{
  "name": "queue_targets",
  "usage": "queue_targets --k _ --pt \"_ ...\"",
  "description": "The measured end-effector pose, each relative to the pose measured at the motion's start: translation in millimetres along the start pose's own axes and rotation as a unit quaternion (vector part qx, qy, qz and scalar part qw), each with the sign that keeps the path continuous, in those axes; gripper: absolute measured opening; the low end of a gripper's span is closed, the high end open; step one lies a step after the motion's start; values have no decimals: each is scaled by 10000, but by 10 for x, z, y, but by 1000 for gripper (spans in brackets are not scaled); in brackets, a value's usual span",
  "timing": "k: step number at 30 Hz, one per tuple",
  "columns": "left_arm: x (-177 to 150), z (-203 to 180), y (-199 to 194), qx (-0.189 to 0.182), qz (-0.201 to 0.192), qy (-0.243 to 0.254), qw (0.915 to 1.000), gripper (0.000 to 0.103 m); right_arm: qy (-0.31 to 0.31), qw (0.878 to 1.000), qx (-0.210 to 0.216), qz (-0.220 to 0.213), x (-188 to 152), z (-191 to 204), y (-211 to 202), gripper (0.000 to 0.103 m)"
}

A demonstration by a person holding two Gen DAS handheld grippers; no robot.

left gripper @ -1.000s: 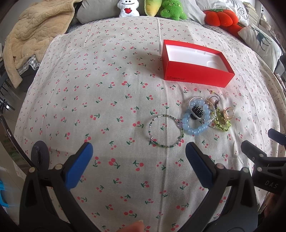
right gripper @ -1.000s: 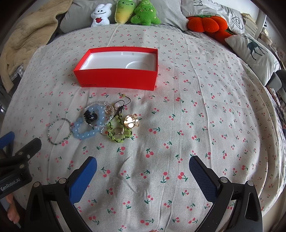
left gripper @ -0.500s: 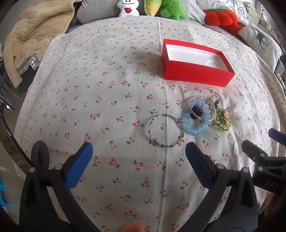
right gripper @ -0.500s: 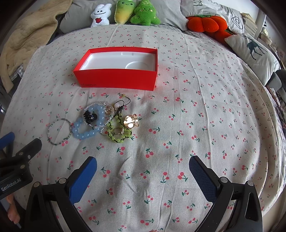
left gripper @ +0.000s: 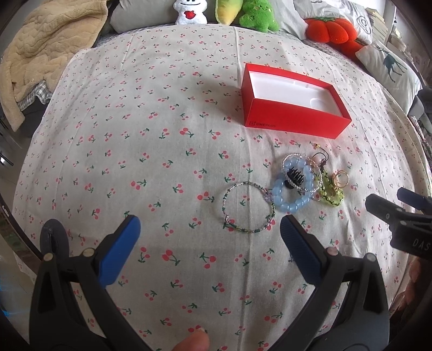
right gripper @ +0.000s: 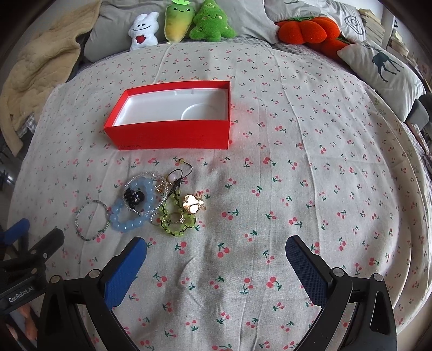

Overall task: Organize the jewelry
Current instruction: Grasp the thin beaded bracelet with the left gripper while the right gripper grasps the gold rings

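An open red box [left gripper: 293,122] [right gripper: 172,133] with a white lining lies on the cherry-print bedspread. In front of it is a small heap of jewelry: a thin green bead bracelet [left gripper: 237,228] [right gripper: 90,237], a chunky blue bead bracelet [left gripper: 290,206] [right gripper: 127,224], a black hair claw [left gripper: 295,176] [right gripper: 132,197], a lime bead bracelet [left gripper: 333,198] [right gripper: 175,229] and gold rings [left gripper: 340,179] [right gripper: 193,203]. My left gripper [left gripper: 209,232] is open, just short of the thin bracelet. My right gripper [right gripper: 216,255] is open, to the right of the heap. Neither holds anything.
Plush toys [right gripper: 199,25], an orange pumpkin cushion [right gripper: 305,29] and a deer-print pillow [right gripper: 383,67] line the far edge of the bed. A beige blanket [left gripper: 40,51] is piled at the far left. The bedspread [right gripper: 324,175] to the right of the jewelry is bare.
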State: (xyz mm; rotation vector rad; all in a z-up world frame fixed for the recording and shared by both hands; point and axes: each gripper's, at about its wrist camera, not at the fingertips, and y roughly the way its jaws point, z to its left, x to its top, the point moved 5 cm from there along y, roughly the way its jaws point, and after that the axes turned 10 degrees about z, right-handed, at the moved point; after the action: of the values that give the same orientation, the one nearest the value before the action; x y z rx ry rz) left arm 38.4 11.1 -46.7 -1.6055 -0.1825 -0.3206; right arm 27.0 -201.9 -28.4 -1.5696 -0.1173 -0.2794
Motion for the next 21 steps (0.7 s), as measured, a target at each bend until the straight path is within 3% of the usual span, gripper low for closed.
queue_targets --k 3,5,11,13,16,21 --pt "106 20 36 -242 250 25 9994 102 59 9997 231 107 122 -42 25 101" --pt "169 31 77 -451 449 26 9980 101 117 9991 360 172 192 -66 41 90" --pt "272 49 264 -1072 824 -3 9908 88 117 9946 889 529 286 -34 209 76" --pt "267 71 366 -1201 893 -27 9887 78 79 9937 940 611 297 -18 262 72" --pt "235 118 533 -1279 1115 -107 9854 61 82 9925 1004 698 314 -14 334 67" --pt "265 96 560 -1194 1147 69 9862 51 129 9905 1066 857 347 -24 475 56"
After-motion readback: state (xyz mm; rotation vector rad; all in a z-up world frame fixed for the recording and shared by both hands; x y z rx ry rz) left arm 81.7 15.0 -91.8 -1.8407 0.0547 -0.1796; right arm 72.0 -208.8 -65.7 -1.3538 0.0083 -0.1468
